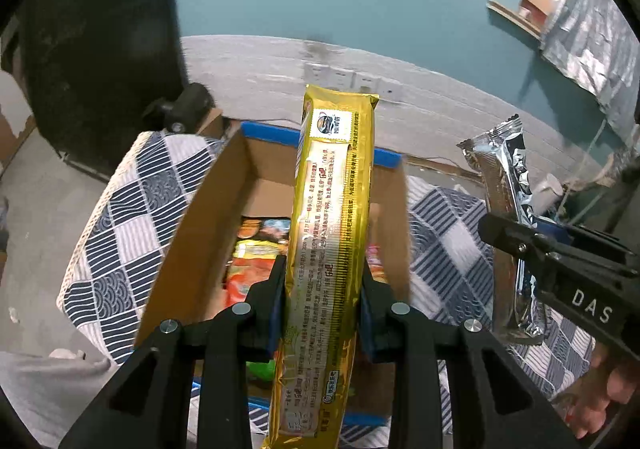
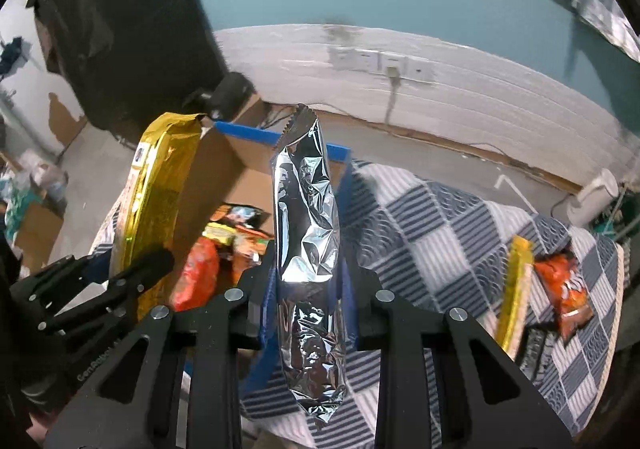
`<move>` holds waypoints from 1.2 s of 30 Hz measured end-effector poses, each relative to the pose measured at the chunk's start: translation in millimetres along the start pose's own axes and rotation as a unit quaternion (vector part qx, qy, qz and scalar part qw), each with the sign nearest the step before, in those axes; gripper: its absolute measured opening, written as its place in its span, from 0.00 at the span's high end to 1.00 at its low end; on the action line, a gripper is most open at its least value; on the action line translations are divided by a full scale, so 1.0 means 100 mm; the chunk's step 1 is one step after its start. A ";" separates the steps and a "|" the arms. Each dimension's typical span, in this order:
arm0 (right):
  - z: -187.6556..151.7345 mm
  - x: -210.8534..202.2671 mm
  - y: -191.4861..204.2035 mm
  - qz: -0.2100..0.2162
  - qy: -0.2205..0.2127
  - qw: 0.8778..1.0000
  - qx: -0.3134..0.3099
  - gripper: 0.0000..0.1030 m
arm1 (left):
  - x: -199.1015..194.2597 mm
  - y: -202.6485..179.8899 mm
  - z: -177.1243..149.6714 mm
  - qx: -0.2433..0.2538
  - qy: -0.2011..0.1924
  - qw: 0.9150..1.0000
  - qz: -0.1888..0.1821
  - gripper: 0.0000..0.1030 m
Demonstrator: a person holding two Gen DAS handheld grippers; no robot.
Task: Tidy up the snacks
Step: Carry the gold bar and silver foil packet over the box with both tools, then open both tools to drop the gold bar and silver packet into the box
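Two grippers, each clamped on a packet
Left gripper (image 1: 323,297) grips gold packet (image 1: 332,217); right gripper (image 2: 308,289) grips silver packet (image 2: 308,233), hiding much of the cardboard box (image 1: 200,209).

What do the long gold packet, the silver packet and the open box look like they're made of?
Long gold packet: likely metallised plastic film, glossy with printed text. Crinkled silver packet: foil-like film, mirror-bright creases. Open brown box: matte cardboard, blue tape on rim.

Dim, cool, even indoor light. Strong fisheye bend, black vignette at corners. Glare on silver foil packet (image 2: 310,241) and gold packet (image 1: 328,241). Soft motion blur on cardboard box (image 1: 200,217) edges.
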State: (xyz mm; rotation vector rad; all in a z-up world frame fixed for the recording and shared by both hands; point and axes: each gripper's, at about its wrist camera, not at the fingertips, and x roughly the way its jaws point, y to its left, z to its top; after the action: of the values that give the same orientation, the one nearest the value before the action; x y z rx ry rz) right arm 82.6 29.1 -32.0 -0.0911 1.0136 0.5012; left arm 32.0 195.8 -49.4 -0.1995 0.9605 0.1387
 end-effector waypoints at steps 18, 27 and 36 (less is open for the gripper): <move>0.06 0.59 0.51 0.051 0.052 0.997 -0.021 0.74 | 0.32 0.52 -0.02 -0.046 0.029 0.998 0.035 0.69; 0.08 0.57 0.43 0.042 0.045 0.998 -0.003 0.52 | 0.30 0.53 -0.02 -0.040 0.029 0.997 0.058 0.55; 0.06 0.38 0.21 0.025 0.030 0.999 0.019 0.43 | 0.23 0.37 -0.01 -0.022 0.023 0.998 0.061 0.36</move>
State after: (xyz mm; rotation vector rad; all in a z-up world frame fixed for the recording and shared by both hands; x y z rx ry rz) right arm 94.1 63.1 -57.0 -0.0482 1.0853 0.5267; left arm 36.3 231.8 -72.8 -0.1854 1.0166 0.2694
